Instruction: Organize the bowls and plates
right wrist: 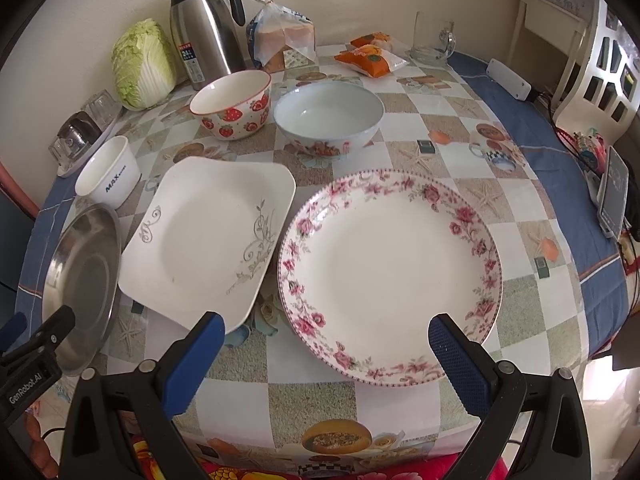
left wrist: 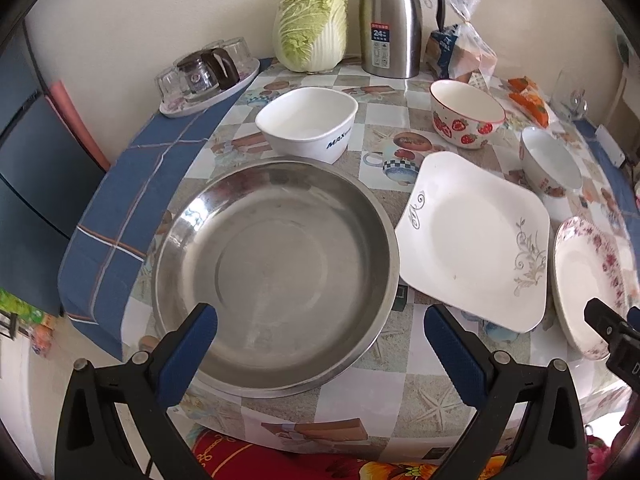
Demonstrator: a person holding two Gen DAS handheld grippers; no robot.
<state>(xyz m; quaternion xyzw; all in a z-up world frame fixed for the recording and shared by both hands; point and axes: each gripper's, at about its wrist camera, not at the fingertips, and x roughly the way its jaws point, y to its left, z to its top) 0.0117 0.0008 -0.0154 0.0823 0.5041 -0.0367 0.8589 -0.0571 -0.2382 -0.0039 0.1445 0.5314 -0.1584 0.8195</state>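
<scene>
Open right gripper (right wrist: 322, 332) frames floral plate (right wrist: 390, 276).

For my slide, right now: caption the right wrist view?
Open right gripper poised over floral plate, other dishes behind.

"Can you read anything from here?"

"The white square bowl (left wrist: 308, 124) says 'MAX' in blue. The steel thermos (left wrist: 390, 24) has a label with '24' on it; the rest is too small."

"And that black clamp?"

"The left gripper (right wrist: 24, 376) has 'GenRobot.AI' printed in white along its side."
</scene>
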